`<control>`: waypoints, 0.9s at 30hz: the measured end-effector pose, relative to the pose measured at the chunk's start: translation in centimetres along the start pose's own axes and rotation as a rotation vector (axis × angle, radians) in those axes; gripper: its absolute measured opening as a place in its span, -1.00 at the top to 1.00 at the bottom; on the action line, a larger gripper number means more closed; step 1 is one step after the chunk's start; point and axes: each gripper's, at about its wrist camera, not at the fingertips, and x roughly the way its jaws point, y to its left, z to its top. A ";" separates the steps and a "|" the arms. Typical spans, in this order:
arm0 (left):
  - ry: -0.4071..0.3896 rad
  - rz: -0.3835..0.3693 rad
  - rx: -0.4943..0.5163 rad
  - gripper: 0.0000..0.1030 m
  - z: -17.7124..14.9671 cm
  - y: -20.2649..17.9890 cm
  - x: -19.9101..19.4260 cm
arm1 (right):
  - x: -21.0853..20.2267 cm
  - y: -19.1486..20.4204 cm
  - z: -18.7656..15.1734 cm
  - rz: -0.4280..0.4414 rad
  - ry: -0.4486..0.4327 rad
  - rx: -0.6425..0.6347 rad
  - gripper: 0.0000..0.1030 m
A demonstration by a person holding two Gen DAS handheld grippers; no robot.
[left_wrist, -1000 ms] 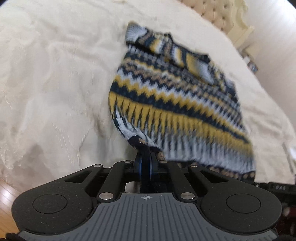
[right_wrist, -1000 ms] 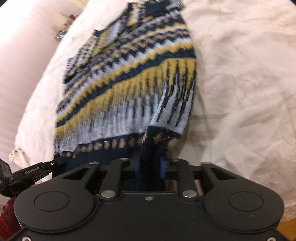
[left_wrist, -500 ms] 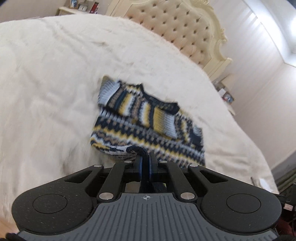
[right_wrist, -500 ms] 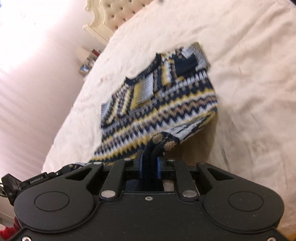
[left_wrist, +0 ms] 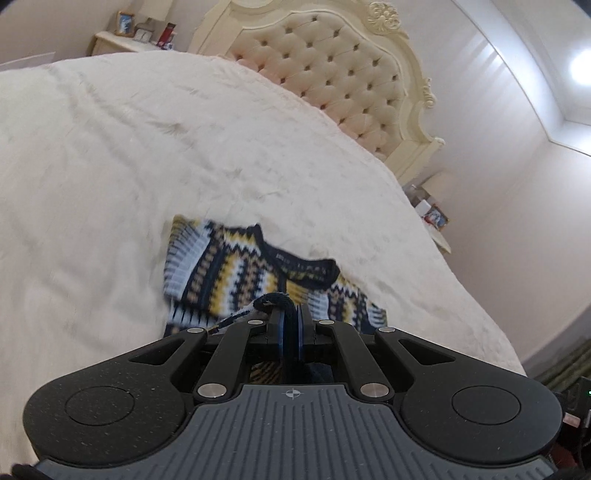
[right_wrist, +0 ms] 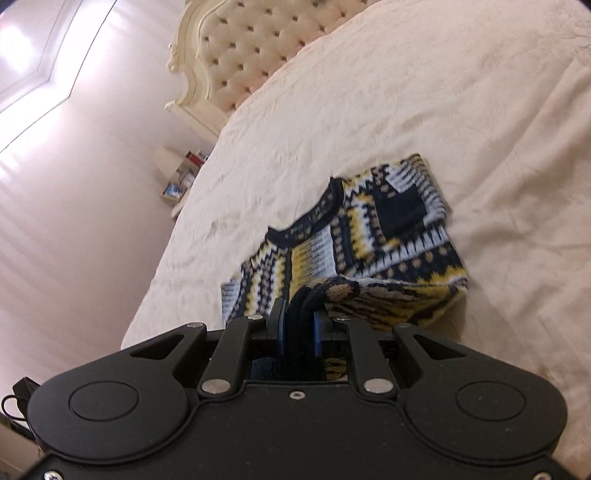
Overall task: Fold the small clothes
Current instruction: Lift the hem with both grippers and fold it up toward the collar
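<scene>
A small knitted sweater (left_wrist: 229,269) with navy, yellow and white zigzag bands lies on the cream bedspread (left_wrist: 110,155), collar end toward the headboard. Its sleeves are folded in over the body. My left gripper (left_wrist: 290,317) is shut on the navy hem at the sweater's left bottom corner. My right gripper (right_wrist: 298,317) is shut on the hem at the right bottom corner of the sweater (right_wrist: 373,225). Both hold the bottom edge lifted over the sweater's lower part, which curls up from a fold line on the bed.
A tufted cream headboard (left_wrist: 343,77) stands at the far end of the bed. Nightstands with small framed items stand at either side of it (left_wrist: 140,35) (right_wrist: 181,177). Wide bedspread (right_wrist: 461,92) surrounds the sweater.
Both grippers have lifted the hem and carried it toward the collar. The sweater's lower half has rolled up, so much less of the body shows than a second ago.
</scene>
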 end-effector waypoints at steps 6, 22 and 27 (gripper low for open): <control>0.007 -0.029 0.006 0.89 2.8 0.5 2.3 | 1.8 1.2 2.1 -0.014 -0.049 0.014 0.55; -0.023 0.025 -0.033 0.89 7.2 -0.3 8.2 | 8.0 0.5 9.2 0.005 -0.090 0.047 0.55; -0.034 0.074 -0.070 0.89 8.1 -0.4 10.0 | 10.5 -0.7 11.6 0.019 -0.052 0.053 0.55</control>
